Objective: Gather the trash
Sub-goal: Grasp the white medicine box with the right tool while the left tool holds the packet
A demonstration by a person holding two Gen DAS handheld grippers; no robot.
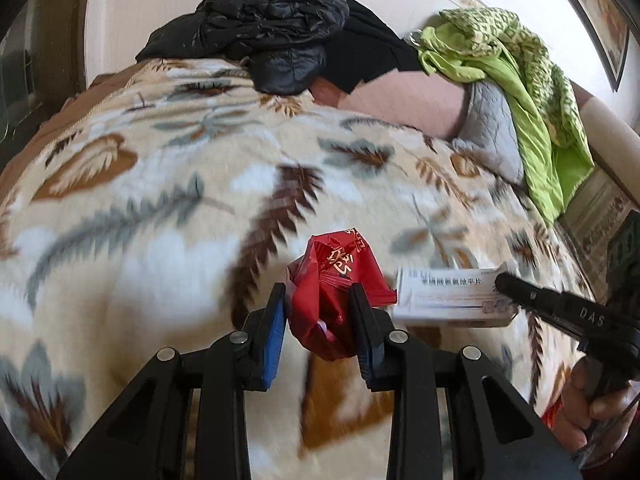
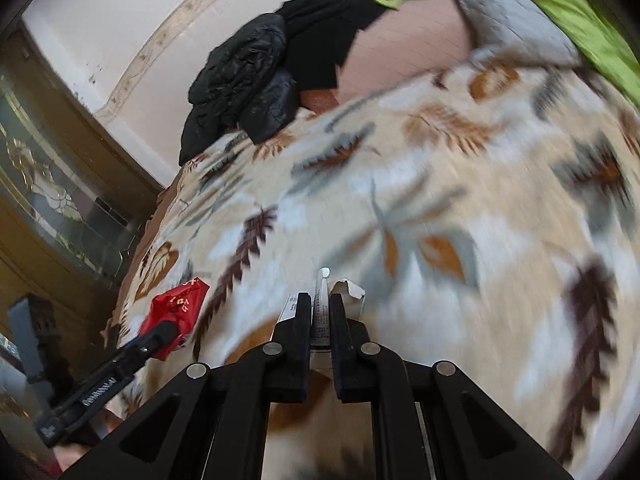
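My left gripper (image 1: 319, 300) is shut on a crumpled red wrapper (image 1: 336, 280) with gold print, held above the leaf-patterned blanket (image 1: 160, 200). In the right wrist view the same red wrapper (image 2: 178, 304) shows at the lower left in the left gripper (image 2: 160, 332). My right gripper (image 2: 320, 304) is shut on a flattened white medicine box (image 2: 322, 300), seen edge-on between the jaws. The left wrist view shows that white box (image 1: 448, 298) from its printed face, with the right gripper (image 1: 508, 284) clamped on its right end. A hand (image 1: 592, 400) holds that gripper.
A black puffy jacket (image 1: 272, 36) lies at the far end of the bed, a green cloth (image 1: 520, 80) and a grey quilted pad (image 1: 492, 128) at the right. A wooden cabinet with glass (image 2: 48, 200) stands left of the bed. The pictures are blurred by motion.
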